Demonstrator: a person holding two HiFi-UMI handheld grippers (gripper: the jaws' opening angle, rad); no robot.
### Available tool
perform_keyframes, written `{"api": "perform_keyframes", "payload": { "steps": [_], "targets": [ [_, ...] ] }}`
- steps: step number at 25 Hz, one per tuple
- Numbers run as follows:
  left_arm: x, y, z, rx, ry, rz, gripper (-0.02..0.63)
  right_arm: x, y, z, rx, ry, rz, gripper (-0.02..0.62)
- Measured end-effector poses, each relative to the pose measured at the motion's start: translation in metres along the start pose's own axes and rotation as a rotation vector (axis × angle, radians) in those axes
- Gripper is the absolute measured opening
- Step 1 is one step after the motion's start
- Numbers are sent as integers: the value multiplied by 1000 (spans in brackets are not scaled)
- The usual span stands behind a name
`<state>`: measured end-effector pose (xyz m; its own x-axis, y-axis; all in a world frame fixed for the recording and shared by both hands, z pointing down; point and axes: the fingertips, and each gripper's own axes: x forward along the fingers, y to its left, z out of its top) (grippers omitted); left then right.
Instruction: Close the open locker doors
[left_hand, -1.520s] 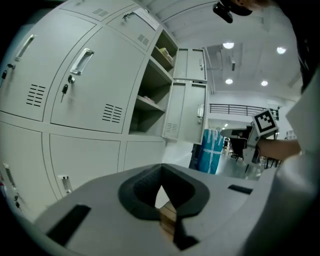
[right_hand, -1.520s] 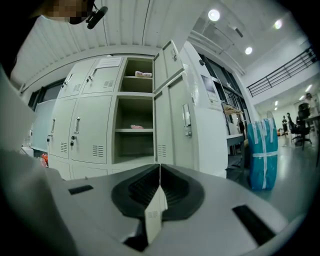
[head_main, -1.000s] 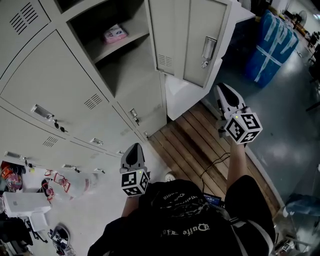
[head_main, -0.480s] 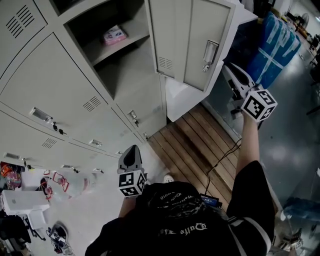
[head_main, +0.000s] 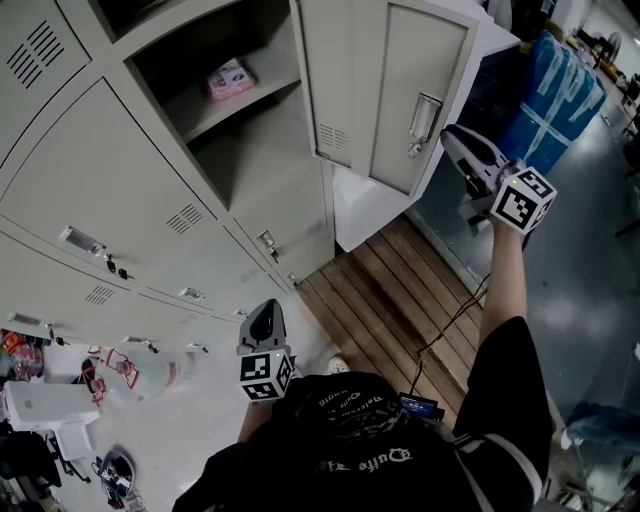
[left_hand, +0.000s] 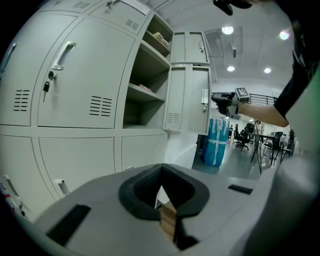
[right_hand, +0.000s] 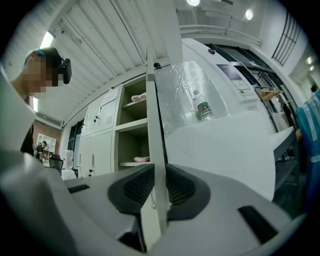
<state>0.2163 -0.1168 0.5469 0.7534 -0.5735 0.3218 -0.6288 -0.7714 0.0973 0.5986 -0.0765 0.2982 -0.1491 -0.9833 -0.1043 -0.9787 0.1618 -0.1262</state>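
Reach done: right tongs (head_main: 449, 134) rose to locker door (head_main: 400, 90), just spread, straddled its edge; left tongs (head_main: 264, 310) pressed together; push next.

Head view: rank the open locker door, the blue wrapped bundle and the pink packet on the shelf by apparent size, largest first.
1. open locker door
2. blue wrapped bundle, farther off, so true size is unsure
3. pink packet, clearly smallest
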Motion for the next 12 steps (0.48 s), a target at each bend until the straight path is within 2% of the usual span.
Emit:
{"api": "perform_keyframes", "payload": {
  "steps": [6, 12],
  "targets": [
    [-2, 7, -3, -4, 13, 14, 6, 0, 3, -1, 48, 5, 75, 51],
    [0, 7, -5, 4, 19, 13, 6, -2, 23, -2, 25, 14, 139, 43]
  ]
}}
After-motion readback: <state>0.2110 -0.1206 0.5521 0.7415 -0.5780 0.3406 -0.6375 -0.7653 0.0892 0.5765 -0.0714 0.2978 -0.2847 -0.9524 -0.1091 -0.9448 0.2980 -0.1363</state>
